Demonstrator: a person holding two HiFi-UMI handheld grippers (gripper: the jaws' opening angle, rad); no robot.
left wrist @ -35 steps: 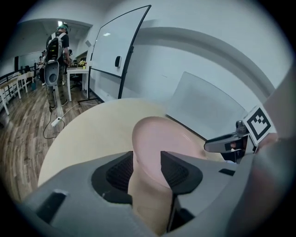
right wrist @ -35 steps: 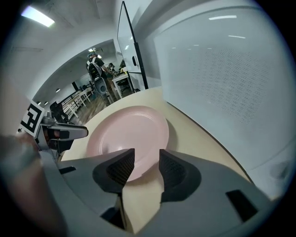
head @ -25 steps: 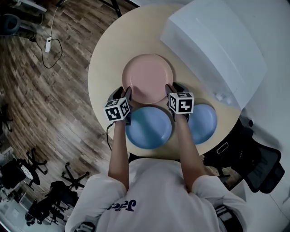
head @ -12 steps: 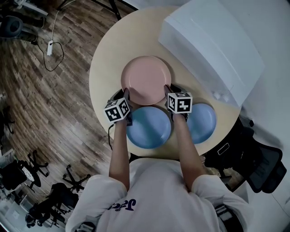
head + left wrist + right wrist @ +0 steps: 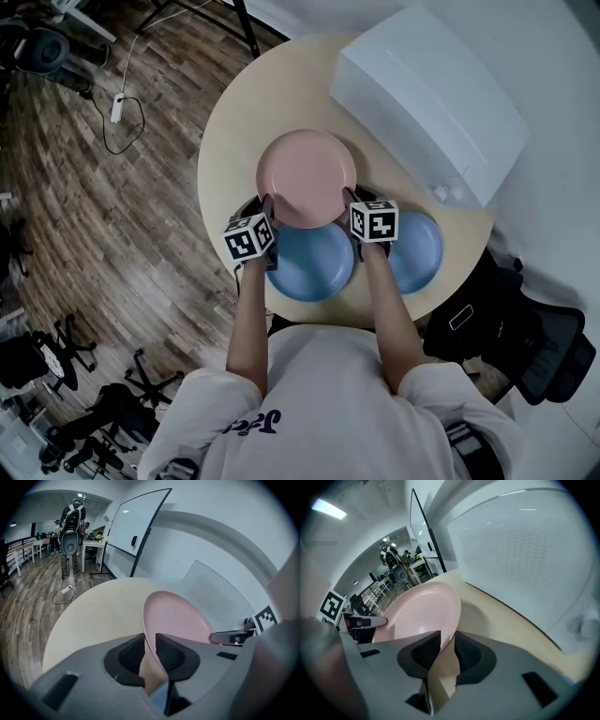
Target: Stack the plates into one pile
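A pink plate [image 5: 307, 178] hangs a little above the round table [image 5: 230, 131], held by both grippers at its near rim. My left gripper [image 5: 267, 208] is shut on the plate's left edge [image 5: 149, 634]; its jaws have just closed on it. On the right edge [image 5: 451, 637] my right gripper [image 5: 349, 201] is shut in the same way, its jaws also just closed. Two blue plates lie on the table nearer to me: one [image 5: 309, 261] between my arms, the other [image 5: 417, 251] to the right.
A large white box [image 5: 431, 103] lies on the table's far right side, seen close in the right gripper view as a white box [image 5: 520, 550]. A whiteboard [image 5: 133, 524] stands beyond the table. Wooden floor with a cable [image 5: 117, 108] lies at the left. Office chairs [image 5: 534, 347] stand around.
Both grippers closed on the pink plate's rim and lifted it off the table; its near edge now overlaps the middle blue plate in the head view.
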